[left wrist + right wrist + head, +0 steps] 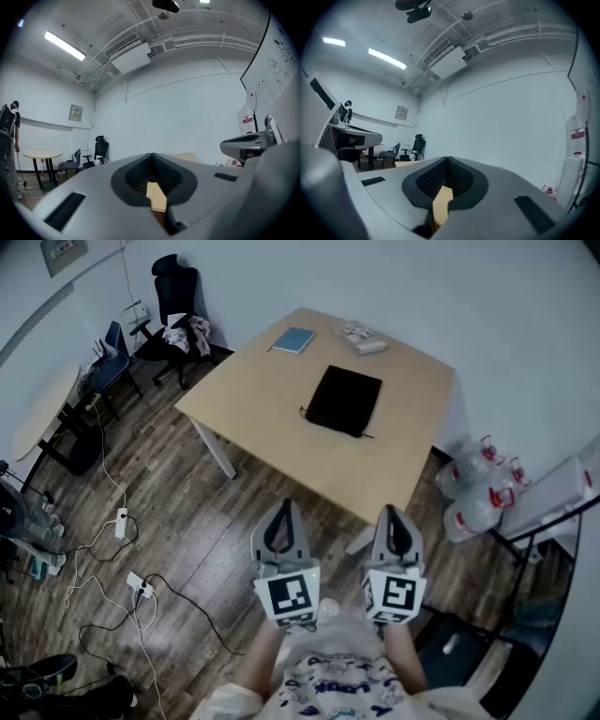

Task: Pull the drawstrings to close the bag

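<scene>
Item: black drawstring bag [344, 399], lying flat near the middle of the light wood table [262, 442], nothing on or against it. It is close to square, its sides roughly parallel to the table's edges. Its mouth appears to be the side turned toward the table's near edge. There the drawstrings [303, 412] show as thin cord ends, one poking out at the bag's near left corner and another at its near right corner. They are too small to tell whether they are knotted or looped. Other stock: a blue book [294, 339] and a pale packet [361, 337] by the far edge, well apart from the bag and not concerned. Tools: left gripper [283, 509] and right gripper [394, 515], held side by side over the floor [187, 521], short of the table's near corner and pointing forward. The jaws of each are pressed together with nothing between them; each gripper's own view shows only a sliver of tabletop past the closed tips. Governing relation: the bag lies straight ahead of both grippers, beyond the near edge and well apart from them, its centre falling about midway between the two. Neither gripper is clearly the nearer. By position the left cord end falls to the left gripper and the right cord end to the right gripper. Assessment: the task is not begun. The likely requirement is to carry both grippers forward over the near edge, spread the jaws, and take one cord end each before pulling outward.
</scene>
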Demonstrator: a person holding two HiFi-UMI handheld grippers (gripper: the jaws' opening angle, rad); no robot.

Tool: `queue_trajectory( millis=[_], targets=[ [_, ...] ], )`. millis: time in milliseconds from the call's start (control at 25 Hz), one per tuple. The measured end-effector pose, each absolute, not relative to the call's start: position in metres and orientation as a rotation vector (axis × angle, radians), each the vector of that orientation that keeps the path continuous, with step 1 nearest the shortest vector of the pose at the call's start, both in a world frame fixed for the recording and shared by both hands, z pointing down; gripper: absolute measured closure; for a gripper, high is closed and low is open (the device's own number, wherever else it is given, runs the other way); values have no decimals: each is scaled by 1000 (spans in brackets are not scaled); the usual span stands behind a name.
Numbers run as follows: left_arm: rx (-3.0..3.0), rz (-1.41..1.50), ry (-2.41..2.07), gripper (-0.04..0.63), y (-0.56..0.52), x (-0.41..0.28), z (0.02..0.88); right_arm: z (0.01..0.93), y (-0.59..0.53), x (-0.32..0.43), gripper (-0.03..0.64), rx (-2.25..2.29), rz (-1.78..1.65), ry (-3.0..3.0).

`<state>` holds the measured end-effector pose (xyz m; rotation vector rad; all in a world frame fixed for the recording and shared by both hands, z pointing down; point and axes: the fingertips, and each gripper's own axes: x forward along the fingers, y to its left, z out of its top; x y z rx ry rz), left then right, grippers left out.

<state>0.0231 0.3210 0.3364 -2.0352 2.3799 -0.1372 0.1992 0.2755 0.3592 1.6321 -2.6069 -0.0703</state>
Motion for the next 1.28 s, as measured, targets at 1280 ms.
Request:
queue_trajectory(
  millis=[1280],
  targets=[
    [-2123,-319,2396,595,170,-21,401,426,112,190,615,1599,-30,-2493]
  ],
)
